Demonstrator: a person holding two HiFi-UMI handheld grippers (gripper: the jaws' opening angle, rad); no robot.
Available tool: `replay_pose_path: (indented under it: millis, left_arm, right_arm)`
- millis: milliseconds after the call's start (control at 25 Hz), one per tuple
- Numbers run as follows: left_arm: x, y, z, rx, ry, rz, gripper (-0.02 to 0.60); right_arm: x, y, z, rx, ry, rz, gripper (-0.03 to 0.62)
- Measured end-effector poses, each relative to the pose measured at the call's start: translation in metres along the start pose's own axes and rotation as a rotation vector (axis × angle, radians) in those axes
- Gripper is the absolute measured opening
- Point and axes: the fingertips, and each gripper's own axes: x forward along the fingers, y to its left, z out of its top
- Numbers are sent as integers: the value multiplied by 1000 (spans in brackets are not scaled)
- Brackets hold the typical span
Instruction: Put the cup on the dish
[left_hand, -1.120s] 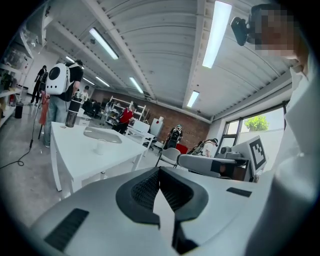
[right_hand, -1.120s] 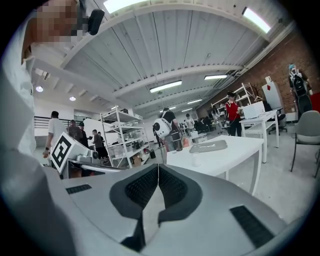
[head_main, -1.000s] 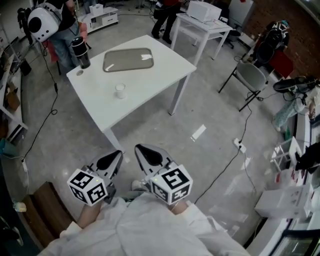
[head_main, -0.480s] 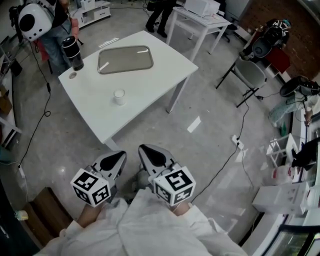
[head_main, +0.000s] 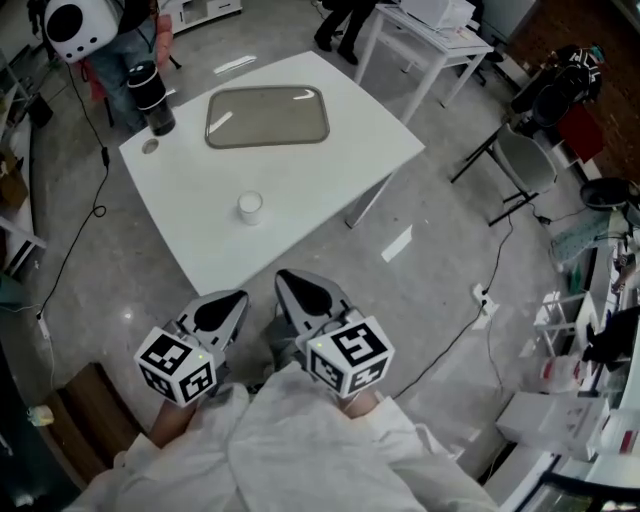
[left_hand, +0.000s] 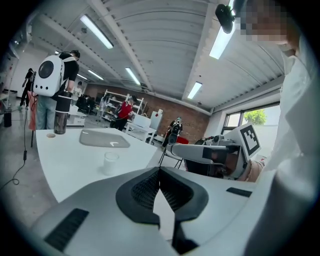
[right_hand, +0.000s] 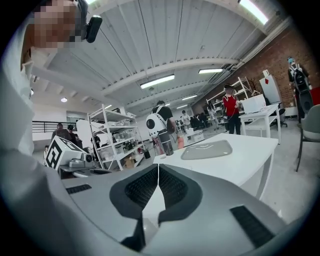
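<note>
A small white cup (head_main: 249, 207) stands upright on the white table (head_main: 330, 160), near its front edge; it also shows as the cup (left_hand: 110, 162) in the left gripper view. The grey dish (head_main: 268, 117), a shallow rounded tray, lies at the table's far side, and appears as the dish (left_hand: 104, 138) and the dish (right_hand: 207, 149) in the two gripper views. My left gripper (head_main: 225, 309) and right gripper (head_main: 303, 291) hang side by side close to my body, short of the table. Both are shut with nothing between the jaws.
A dark tumbler (head_main: 151, 98) and a small round lid (head_main: 150, 147) sit at the table's far left corner. A person with a white backpack (head_main: 80, 27) stands behind it. A second white table (head_main: 430, 30), a folding chair (head_main: 520, 165) and floor cables (head_main: 480, 300) lie to the right.
The table, cup and dish have shifted nearer and lower in the head view as the head camera moved. Both grippers stay shut in the same place by my body.
</note>
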Motion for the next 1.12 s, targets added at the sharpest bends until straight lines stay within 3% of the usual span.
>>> replay_pose_path:
  millis: [520,880,1120]
  left_arm:
    - [86,81,83,-25,-52,82,9]
    - [124,116,94,-68,-65,155,8]
    - [122,127,99,-70,-72,188,9]
  right_arm:
    - [98,-83,61,-103,57,151,15]
    - [136,-114,63,-114,89,236,15]
    - [146,-116,66,-117,86,240,15]
